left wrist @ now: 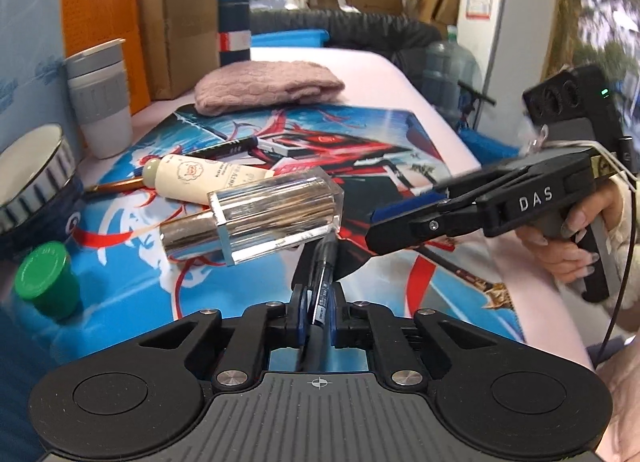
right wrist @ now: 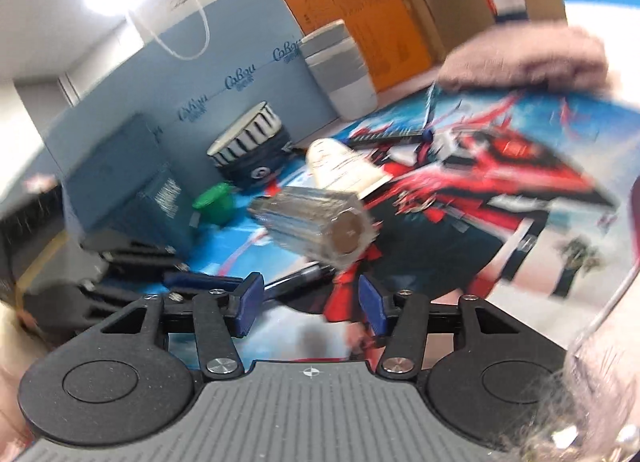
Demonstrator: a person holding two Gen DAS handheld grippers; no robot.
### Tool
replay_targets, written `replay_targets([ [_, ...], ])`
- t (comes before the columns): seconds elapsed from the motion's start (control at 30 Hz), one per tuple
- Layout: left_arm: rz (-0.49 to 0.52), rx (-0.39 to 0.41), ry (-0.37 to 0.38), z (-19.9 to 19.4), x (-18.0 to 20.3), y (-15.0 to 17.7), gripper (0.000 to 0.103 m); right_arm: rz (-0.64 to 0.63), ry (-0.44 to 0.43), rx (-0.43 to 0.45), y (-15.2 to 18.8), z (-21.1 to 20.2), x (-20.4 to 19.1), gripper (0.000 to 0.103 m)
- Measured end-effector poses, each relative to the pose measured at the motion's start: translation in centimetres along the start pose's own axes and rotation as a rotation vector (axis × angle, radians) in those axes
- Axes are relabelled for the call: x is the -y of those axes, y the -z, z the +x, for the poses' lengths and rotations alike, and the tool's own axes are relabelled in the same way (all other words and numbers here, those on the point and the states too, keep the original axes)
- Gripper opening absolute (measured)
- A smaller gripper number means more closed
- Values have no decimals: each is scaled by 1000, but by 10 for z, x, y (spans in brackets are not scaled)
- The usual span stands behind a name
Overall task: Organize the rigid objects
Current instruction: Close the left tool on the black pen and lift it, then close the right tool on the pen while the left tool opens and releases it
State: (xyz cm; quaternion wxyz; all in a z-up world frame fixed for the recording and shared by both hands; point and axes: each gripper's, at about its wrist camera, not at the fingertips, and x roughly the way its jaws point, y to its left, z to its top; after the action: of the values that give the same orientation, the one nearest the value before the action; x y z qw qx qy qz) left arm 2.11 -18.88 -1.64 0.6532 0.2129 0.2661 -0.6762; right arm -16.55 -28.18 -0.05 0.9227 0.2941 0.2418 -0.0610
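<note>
Left gripper (left wrist: 319, 290) sits at bottom centre of the left wrist view, pads pressed together on a dark pen (left wrist: 323, 274); the pen lies low on the printed mat (left wrist: 248, 294), barrel running up the frame toward the clear-and-silver bottle (left wrist: 256, 221). Right gripper (right wrist: 311, 298) is at bottom centre of its own view, jaws part spread w/ nothing between the pads; seen from the left view it comes in from the right edge, held by a hand (left wrist: 576, 238), tip just right of the bottle.

Step in hand, as I read it: lift the pen clear of the clutter. Grip looks near one end, not mid-barrel, so the pen may swing; lift straight up and slow, keep the wrist steady; the far end seems to sit right by the bottle, so don't drag sideways or the bottle may roll into the cream tube (left wrist: 208, 177) behind it. Right view is blurred; can't tell its exact target; best keep that gripper off the bottle till the pen is out. Green cap jar (left wrist: 46, 282) at lower left and grey cup (left wrist: 102, 97) at upper left are well apart, no worry.
</note>
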Motion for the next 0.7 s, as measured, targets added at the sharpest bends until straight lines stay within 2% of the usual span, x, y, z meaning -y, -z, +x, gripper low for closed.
replay_targets([
  [0.17,-25,-12,-52,-4,2,9,8,175,-91,-50,-4,8,6,51],
  [0.27,-30,-13,-117,-5,6,9,16,231,-95,-62,-6,11,5,52],
  [0.3,-58,-13,-136,-6,5,8,18,241,-94,-65,-6,12,4,52],
  [0.37,-195,-2,-139,-7,-4,10,19,260,-102,-73,-7,15,3,53],
  [0.43,-269,10,-154,-8,-6,12,19,273,-101,-77,-8,17,2,54],
  [0.53,-273,3,-205,-7,3,11,19,294,-99,-84,-10,24,-1,56],
  [0.63,-255,0,-246,-6,12,11,11,321,-102,-105,-13,30,-4,61],
  [0.7,-298,22,-228,-9,10,14,8,311,-104,-130,-16,38,-10,63],
])
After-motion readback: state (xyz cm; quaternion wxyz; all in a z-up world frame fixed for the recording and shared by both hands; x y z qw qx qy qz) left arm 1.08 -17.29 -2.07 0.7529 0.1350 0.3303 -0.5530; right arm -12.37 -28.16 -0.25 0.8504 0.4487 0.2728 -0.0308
